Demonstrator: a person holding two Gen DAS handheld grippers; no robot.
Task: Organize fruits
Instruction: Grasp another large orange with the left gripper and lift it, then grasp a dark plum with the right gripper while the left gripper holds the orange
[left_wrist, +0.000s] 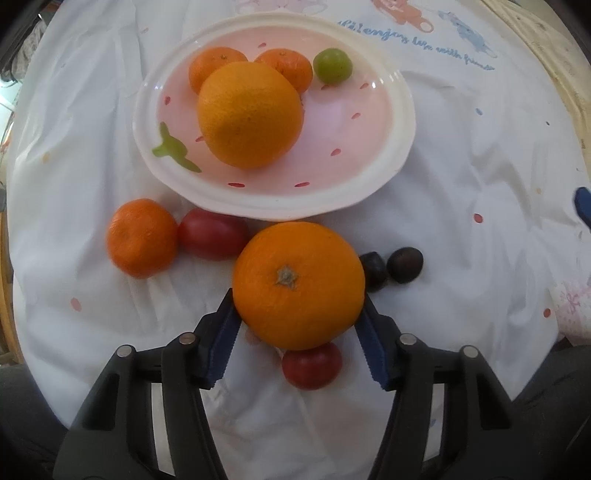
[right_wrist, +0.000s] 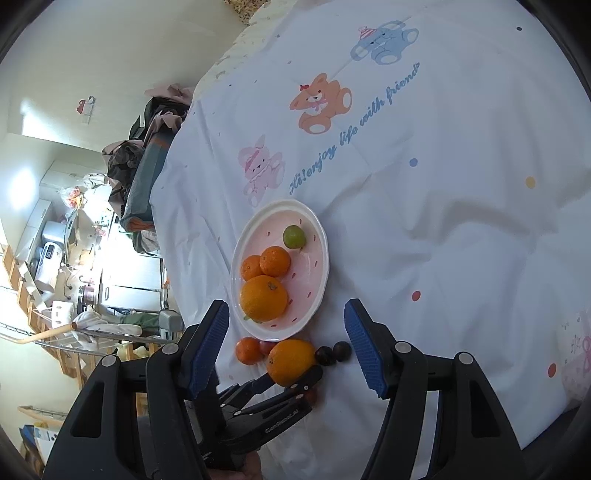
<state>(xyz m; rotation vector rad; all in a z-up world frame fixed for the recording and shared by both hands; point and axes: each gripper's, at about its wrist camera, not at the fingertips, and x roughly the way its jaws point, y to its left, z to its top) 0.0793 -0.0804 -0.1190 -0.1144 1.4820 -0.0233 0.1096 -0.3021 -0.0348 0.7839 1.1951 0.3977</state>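
Note:
My left gripper (left_wrist: 297, 299) is shut on a large orange (left_wrist: 298, 285), held just in front of the pink plate (left_wrist: 369, 184); it also shows in the right wrist view (right_wrist: 290, 362). The plate holds another large orange (left_wrist: 250, 114), two mandarins (left_wrist: 284, 66) and a green fruit (left_wrist: 332, 66). On the cloth lie a mandarin (left_wrist: 142, 237), a red fruit (left_wrist: 213, 238), a second red fruit (left_wrist: 312, 365) under the held orange, and two dark fruits (left_wrist: 404, 264). My right gripper (right_wrist: 286, 343) is open and empty, high above the plate (right_wrist: 317, 295).
A white printed cloth (right_wrist: 443, 221) with wrinkles covers the surface. Its left edge (right_wrist: 166, 206) drops off beside piled clothes and room clutter. A pink patterned item (right_wrist: 576, 362) lies at the right edge.

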